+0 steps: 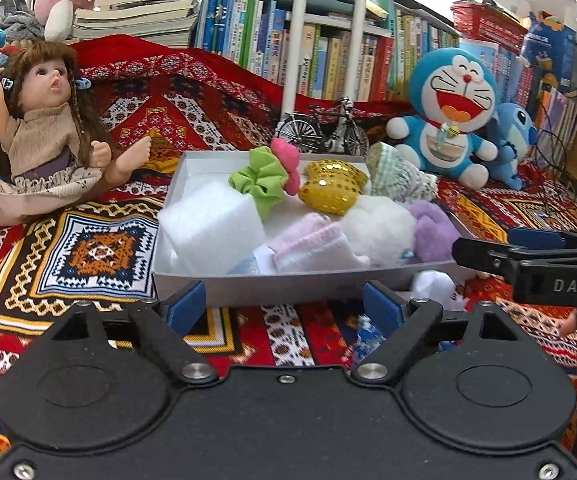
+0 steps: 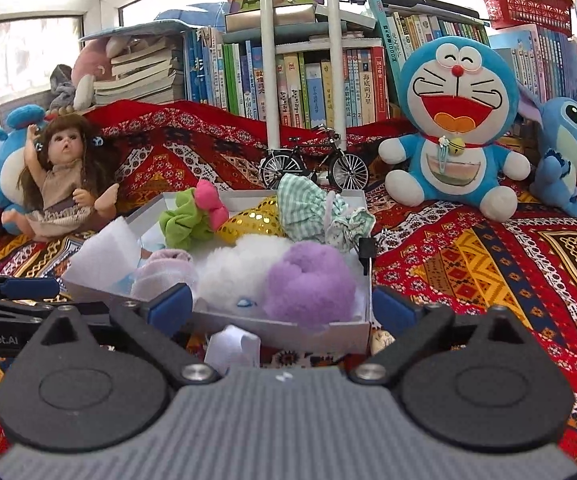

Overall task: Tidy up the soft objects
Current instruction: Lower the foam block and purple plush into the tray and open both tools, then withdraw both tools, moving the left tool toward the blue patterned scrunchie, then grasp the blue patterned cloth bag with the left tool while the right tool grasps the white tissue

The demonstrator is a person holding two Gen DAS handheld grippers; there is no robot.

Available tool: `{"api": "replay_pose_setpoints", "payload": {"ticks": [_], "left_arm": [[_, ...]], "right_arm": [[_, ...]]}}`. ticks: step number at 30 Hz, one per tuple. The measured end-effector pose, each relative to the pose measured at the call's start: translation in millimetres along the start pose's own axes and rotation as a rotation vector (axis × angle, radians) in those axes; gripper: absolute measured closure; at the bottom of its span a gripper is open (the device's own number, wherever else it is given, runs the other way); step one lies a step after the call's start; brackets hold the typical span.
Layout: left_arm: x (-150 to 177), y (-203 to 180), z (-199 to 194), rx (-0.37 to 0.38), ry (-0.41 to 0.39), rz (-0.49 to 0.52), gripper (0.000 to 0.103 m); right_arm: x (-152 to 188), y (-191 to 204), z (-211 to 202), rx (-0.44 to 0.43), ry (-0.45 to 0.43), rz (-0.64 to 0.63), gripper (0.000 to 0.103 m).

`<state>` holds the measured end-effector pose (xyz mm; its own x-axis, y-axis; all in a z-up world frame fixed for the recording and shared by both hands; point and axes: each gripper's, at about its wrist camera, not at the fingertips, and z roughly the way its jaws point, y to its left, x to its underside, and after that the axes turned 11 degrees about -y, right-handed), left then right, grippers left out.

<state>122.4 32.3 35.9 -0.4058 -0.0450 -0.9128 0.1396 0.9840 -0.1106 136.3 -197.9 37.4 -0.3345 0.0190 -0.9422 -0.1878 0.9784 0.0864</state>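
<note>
A shallow white box (image 1: 288, 282) (image 2: 340, 330) on the patterned cloth holds soft things: a white foam block (image 1: 212, 228), a green and pink scrunchie (image 1: 266, 176) (image 2: 188, 216), a gold sequin pillow (image 1: 334, 186), a green checked pouch (image 2: 316, 210), a pink sock (image 1: 312, 246), a white fluffy ball (image 2: 244, 270) and a purple fluffy ball (image 2: 308, 284). A small white item (image 2: 232, 346) (image 1: 436, 288) lies on the cloth just in front of the box. My left gripper (image 1: 284, 306) is open and empty before the box's near wall. My right gripper (image 2: 282, 306) is open and empty at the box's near corner.
A doll (image 1: 44, 128) sits at the left. A Doraemon plush (image 2: 454, 120) and a blue Stitch plush (image 2: 564, 148) sit at the right. A toy bicycle (image 2: 314, 162) stands behind the box. Books line the back wall.
</note>
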Motion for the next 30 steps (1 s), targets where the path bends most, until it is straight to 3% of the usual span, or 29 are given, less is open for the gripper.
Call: {"api": "replay_pose_setpoints", "payload": {"ticks": [20,30], "left_arm": [[29,-16,-16,0.058,0.064,-0.008,0.017],[40,-34,-25,0.124,0.074,0.016,0.017]], "right_arm": [[30,-15,-27,0.028,0.043,-0.024,0.002],[38,-25,-28,0.048,0.069,-0.005,0.002]]}}
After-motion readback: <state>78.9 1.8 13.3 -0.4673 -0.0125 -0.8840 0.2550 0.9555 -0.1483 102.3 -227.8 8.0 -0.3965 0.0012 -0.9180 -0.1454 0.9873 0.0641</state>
